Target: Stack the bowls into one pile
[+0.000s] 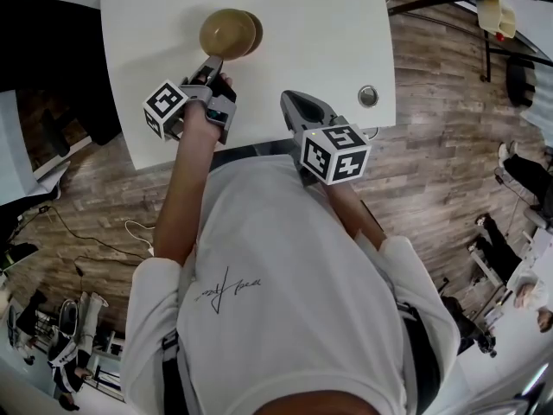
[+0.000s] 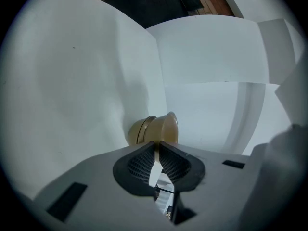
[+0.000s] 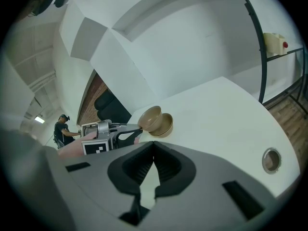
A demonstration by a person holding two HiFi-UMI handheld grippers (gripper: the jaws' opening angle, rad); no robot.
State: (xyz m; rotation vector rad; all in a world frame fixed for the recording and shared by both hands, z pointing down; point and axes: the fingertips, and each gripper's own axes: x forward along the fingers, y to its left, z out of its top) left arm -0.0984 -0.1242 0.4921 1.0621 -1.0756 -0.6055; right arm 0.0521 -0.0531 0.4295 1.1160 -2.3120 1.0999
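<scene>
Head view: left gripper [image 1: 212, 61] clamps the tan bowl [image 1: 226, 33] by its rim, tilted against a second bowl [image 1: 257, 33] on the white table [image 1: 328, 24]; right gripper [image 1: 290, 102] hovers clenched, empty.

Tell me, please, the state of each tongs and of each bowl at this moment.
Left tongs, shut on the rim of the held bowl.
Right tongs, shut, empty, over the table near its edge.
Held bowl, tilted, leaning against the other bowl.
Other bowl, on the table, partly hidden by the held bowl.
</scene>
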